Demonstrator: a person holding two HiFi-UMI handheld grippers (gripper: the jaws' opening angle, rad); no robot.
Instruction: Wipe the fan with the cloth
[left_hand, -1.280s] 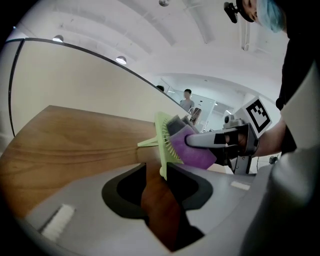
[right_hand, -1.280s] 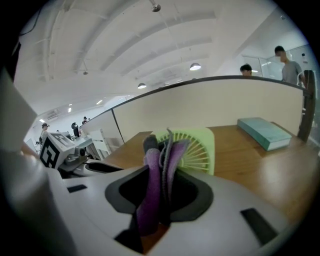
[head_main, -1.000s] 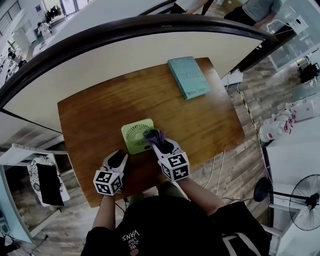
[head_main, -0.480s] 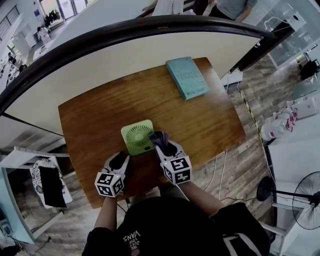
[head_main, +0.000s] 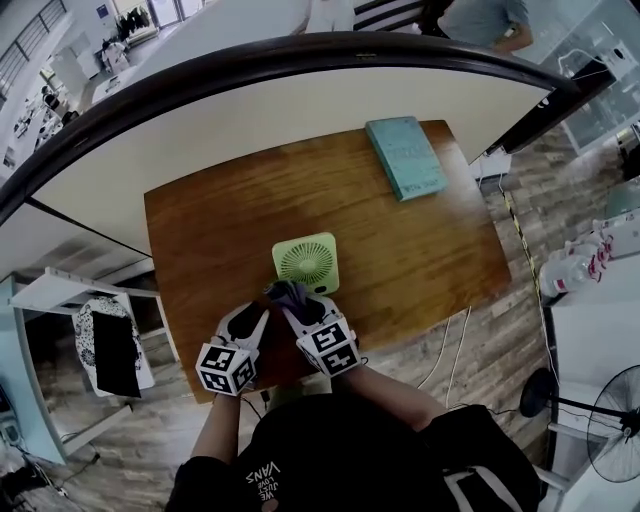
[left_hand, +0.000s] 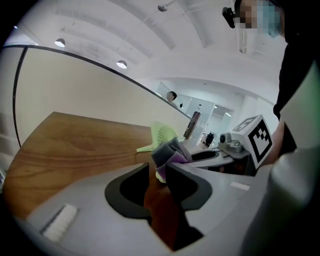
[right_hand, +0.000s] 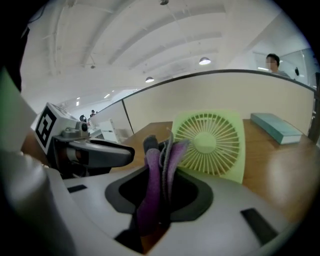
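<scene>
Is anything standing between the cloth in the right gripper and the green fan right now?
Nothing visible does. The right gripper holds the purple cloth right by the near edge of the green fan, with no object between them. The left gripper sits beside the cloth, off that line.

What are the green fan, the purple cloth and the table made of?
Fan: likely plastic, matte pale green, with thin moulded grille ribs.
Cloth: soft fabric, purple and grey, fuzzy, folding limply.
Table: wood or wood veneer, showing grain.
</scene>
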